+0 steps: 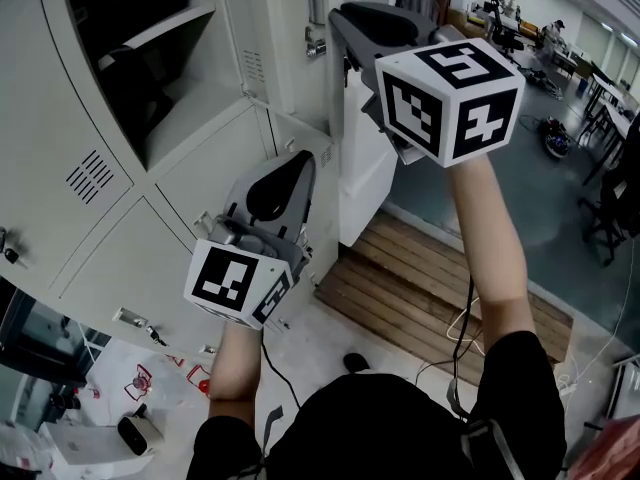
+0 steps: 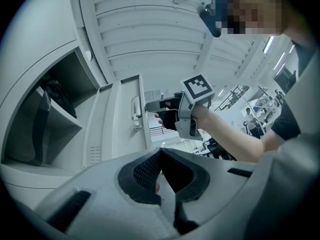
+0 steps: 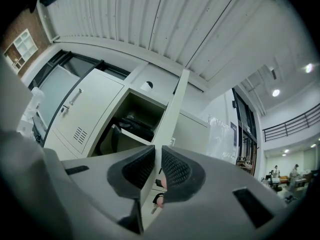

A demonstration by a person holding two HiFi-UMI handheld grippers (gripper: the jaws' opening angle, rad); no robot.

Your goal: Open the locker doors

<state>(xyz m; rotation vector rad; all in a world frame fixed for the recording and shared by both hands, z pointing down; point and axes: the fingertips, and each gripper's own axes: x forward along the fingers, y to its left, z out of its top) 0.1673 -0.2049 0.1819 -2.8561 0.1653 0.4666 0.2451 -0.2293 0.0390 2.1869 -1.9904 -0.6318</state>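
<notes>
Grey metal lockers (image 1: 80,188) fill the left of the head view. The upper compartment (image 1: 150,58) stands open with a dark bag (image 1: 130,78) inside. Its door (image 1: 365,168) swings out edge-on, and my right gripper (image 1: 340,18) is shut on that edge. In the right gripper view the thin door edge (image 3: 172,109) runs between the pads of the right gripper (image 3: 158,151). The left gripper view shows this door (image 2: 127,114), its handle (image 2: 136,106) and the right gripper (image 2: 150,106) at its edge. My left gripper (image 1: 300,163) hangs lower, by a closed locker door, its jaws (image 2: 160,151) together and holding nothing.
A wooden pallet (image 1: 430,278) lies on the floor right of the lockers. Plastic bags and small items (image 1: 130,388) lie at the lower left. A cable (image 1: 465,318) trails over the pallet. Desks and chairs (image 1: 600,168) stand far off at the right.
</notes>
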